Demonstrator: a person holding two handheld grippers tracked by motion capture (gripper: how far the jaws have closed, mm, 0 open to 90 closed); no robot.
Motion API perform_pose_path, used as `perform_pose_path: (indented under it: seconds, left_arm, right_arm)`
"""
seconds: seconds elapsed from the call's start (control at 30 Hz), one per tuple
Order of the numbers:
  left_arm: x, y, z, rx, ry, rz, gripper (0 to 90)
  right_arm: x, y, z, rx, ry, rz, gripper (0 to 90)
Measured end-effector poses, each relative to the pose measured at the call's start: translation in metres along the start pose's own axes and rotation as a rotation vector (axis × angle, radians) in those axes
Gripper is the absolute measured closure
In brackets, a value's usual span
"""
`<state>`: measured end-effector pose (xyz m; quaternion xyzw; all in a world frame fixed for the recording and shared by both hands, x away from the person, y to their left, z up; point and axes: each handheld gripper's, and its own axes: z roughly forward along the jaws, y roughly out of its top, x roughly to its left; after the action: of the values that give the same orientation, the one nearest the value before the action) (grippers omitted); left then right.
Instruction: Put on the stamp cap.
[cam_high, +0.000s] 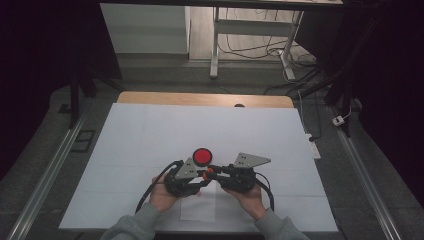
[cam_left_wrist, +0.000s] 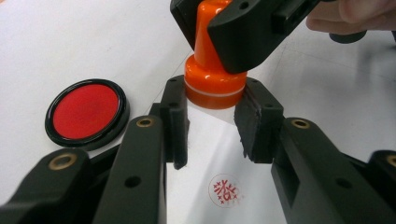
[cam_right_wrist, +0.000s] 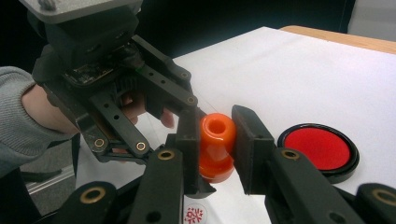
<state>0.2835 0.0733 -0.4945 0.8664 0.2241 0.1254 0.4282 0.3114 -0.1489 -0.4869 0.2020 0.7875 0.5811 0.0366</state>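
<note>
The right gripper (cam_right_wrist: 215, 140) pinches an orange stamp (cam_right_wrist: 216, 147) above a red imprint (cam_left_wrist: 226, 190); the left gripper (cam_left_wrist: 211, 122) has its jaws spread beside a red ink pad (cam_left_wrist: 86, 112).

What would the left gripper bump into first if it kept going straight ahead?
Most likely the orange stamp, which sits just ahead between its open fingers, held by the right gripper. How close they are is hard to judge.
</note>
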Motion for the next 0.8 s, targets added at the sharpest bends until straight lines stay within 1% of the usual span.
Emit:
perform_pose_path:
  seconds: [0.17, 0.33, 0.47, 0.57, 0.67, 0.8]
  left_arm:
    - [-0.0004, -0.0003, -0.0001, 0.001, 0.004, 0.002, 65.3]
    - [-0.0022, 0.0, -0.0014, -0.01, 0.016, 0.005, 65.3]
    - [-0.0029, -0.0012, 0.0002, 0.0, 0.02, 0.008, 65.3]
    - [-0.0045, -0.0013, 0.0012, -0.002, 0.031, 0.009, 65.3]
    - [-0.0051, -0.0012, 0.0018, 0.007, 0.031, 0.012, 65.3]
    - [-0.0042, -0.0021, 0.0022, 0.021, 0.027, 0.017, 65.2]
  right_arm:
    - [0.0003, -0.0024, 0.0008, -0.007, 0.0, 0.003, 72.8]
    - [0.0006, -0.0022, 0.0002, -0.02, 0.005, -0.003, 72.9]
    - [0.0, -0.0038, 0.0012, -0.012, 0.005, 0.001, 72.9]
    - [-0.0026, -0.0053, 0.0013, -0.012, 0.02, 0.017, 73.0]
    - [-0.004, -0.0075, 0.0008, -0.019, 0.026, 0.032, 73.0]
    - [-0.0022, -0.0091, 0.0024, -0.012, 0.017, 0.024, 73.0]
